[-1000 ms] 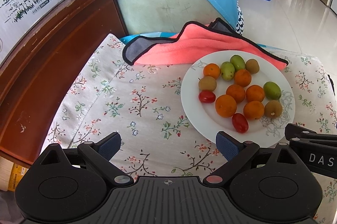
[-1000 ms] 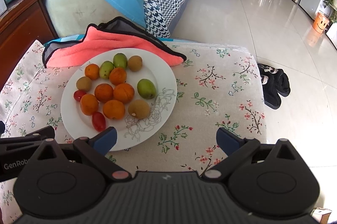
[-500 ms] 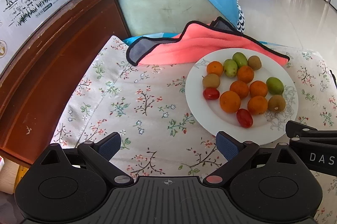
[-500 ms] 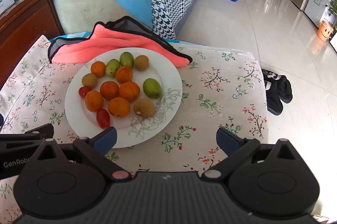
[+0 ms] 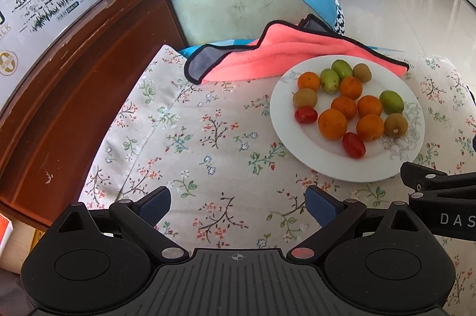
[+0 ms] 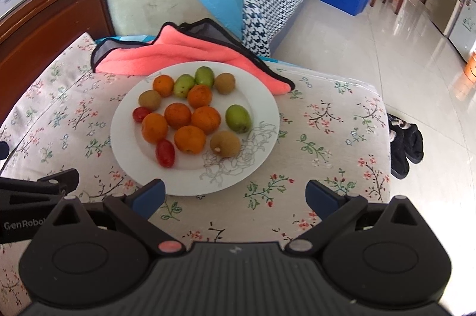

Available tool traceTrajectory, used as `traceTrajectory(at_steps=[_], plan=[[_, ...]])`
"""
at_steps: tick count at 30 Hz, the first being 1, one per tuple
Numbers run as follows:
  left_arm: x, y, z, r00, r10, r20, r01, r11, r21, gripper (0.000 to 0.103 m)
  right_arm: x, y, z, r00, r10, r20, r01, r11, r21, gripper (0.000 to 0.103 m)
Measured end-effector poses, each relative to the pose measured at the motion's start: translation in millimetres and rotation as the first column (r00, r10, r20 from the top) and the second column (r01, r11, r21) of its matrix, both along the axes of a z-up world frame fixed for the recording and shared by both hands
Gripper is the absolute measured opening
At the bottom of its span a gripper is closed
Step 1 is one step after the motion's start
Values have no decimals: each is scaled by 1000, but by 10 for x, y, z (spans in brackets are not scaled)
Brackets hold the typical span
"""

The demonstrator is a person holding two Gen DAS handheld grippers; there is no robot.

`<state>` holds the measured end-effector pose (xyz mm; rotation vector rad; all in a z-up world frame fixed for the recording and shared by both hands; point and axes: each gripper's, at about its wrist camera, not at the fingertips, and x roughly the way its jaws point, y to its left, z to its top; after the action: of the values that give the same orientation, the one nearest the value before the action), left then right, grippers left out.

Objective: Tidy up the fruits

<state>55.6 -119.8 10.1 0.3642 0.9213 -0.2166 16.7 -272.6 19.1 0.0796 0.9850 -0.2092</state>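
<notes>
A white round plate [image 6: 261, 96] sits on the floral cloth [image 5: 184, 137], toward its far edge, and its far rim touches a pink fleece towel [image 6: 178, 54] with black trim. The plate holds all the fruits: smooth orange round ones [image 6: 178, 115] grouped in the middle, green oval ones [image 6: 238, 118], brown fuzzy kiwis [image 6: 225, 144] and two glossy red tomatoes [image 6: 165, 153]. The near tomato is oblong, and its long axis runs from the near edge toward the far one, slightly tilted. The lone green fruit lies diagonally. The left gripper [image 5: 238, 204] is wide open and holds nothing, above bare cloth near the plate's left side. The right gripper [image 6: 235, 194] is also wide open and empty; its left finger [image 6: 148, 195] overlaps the near rim of the plate.
</notes>
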Motion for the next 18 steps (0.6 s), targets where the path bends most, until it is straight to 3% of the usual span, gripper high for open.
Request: traceTrajectory(at_steps=[9,18], plan=[[-67,190,-21,1000,-15,-19,15,1000,-15,98,-58,75,-28,996,91,15,-91,994,67,100],[-113,441,-85,999,-4,-54,3,999,-32,98,-156,322,-99,974,226,28,-228,971,73,100]])
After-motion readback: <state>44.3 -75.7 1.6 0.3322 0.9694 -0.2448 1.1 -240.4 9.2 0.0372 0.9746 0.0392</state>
